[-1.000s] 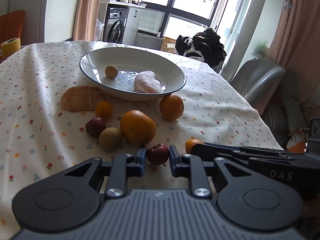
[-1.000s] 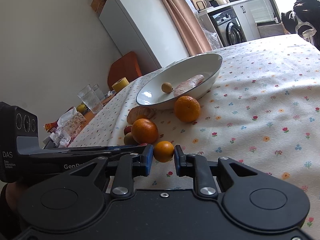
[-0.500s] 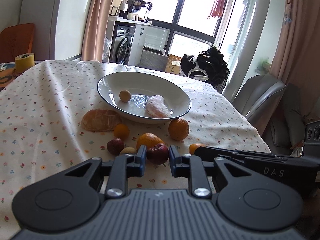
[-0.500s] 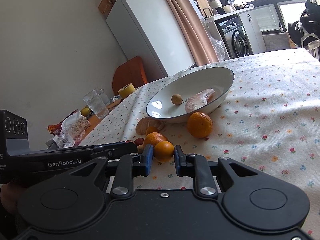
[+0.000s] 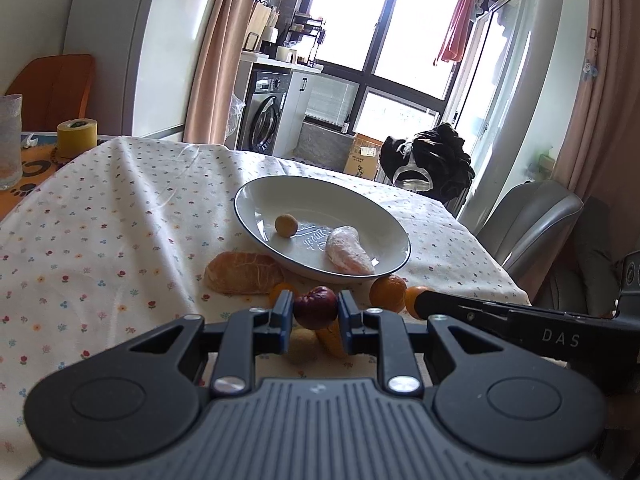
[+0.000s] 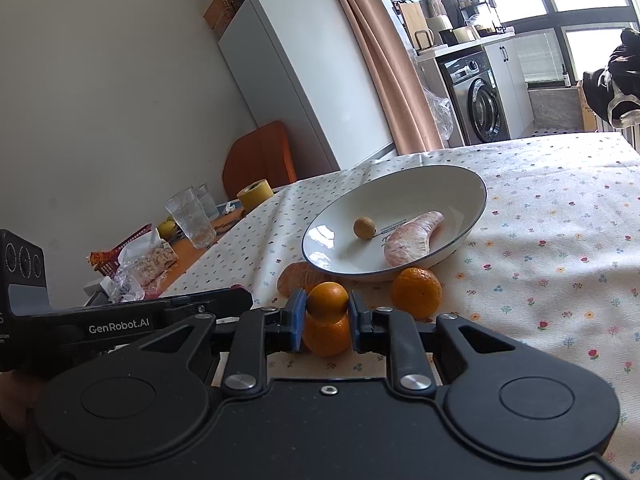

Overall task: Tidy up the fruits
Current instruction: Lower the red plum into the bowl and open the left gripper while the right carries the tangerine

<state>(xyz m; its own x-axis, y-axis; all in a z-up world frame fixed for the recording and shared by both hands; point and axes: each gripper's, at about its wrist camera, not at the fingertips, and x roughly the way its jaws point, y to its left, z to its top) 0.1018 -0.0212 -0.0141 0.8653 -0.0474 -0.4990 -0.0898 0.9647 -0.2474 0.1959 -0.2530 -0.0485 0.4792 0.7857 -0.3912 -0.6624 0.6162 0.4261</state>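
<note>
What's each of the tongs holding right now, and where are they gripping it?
Left tongs: dark red fruit, pinched across its sides. Right tongs: small orange, likewise.

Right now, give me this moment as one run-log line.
left gripper: shut on dark red fruit | right gripper: shut on small orange | bowl: holds two pieces | next: likely carry to bowl
</note>
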